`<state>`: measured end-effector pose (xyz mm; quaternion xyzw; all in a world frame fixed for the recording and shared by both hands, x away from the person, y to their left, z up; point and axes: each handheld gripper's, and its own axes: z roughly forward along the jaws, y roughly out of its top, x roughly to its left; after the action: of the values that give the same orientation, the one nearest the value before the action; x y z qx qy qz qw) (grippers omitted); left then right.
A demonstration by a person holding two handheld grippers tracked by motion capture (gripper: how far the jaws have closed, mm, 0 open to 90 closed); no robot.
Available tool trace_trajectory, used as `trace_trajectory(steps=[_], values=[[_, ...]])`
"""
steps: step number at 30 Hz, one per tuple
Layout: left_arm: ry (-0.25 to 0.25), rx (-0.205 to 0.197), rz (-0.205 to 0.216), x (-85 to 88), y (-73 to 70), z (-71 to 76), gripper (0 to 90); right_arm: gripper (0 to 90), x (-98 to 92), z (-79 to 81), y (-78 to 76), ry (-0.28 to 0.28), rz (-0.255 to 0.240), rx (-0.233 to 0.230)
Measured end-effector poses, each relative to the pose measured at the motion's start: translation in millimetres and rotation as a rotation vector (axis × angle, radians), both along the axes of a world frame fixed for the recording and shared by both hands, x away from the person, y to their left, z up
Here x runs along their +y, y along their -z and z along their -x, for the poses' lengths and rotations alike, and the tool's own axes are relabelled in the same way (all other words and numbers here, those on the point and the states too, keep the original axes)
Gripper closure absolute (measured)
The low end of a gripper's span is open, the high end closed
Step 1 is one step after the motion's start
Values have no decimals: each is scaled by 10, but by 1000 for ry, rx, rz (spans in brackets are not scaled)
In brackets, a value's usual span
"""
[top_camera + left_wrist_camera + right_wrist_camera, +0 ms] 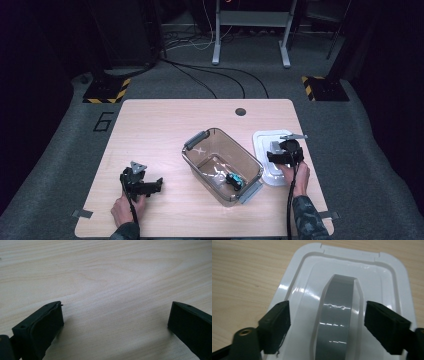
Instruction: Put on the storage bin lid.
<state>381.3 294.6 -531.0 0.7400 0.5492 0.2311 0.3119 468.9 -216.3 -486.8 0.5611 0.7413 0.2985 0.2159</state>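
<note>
In the high view the right gripper (286, 152) covers the white lid's (264, 141) middle, the small dark thing (233, 180) in the clear bin (200, 155) is too small to name, and the lid's 6 o'clock end is cut off in the right gripper view.

Large dark "6" (103, 121) marked on grey floor left of table; nothing else readable.

A light wooden table (165, 125) with rounded corners and a dark round hole (240, 111) at twelve o'clock stands on grey carpet (385, 165). A black figure 6 (103, 122) marks the floor at nine o'clock. Two black-and-yellow striped bases (106, 92) sit at eleven and one o'clock — cables (210, 75) trail between them. A grey metal frame (250, 30) stands at twelve; the surroundings are dark.
</note>
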Motion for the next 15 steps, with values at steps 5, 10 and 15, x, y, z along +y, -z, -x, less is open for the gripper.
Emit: trace_trajectory(steps=[5,10,15], values=[[0,0,0,0,1,0,0,455,14,-72,35,15,19,17],[-2,-3,-2,-1,2,1,0,640,34,-78,38,38,38,-3],[-9,-12,9,-8,9,-3,0,667,22,-65,38,31,28,-6]])
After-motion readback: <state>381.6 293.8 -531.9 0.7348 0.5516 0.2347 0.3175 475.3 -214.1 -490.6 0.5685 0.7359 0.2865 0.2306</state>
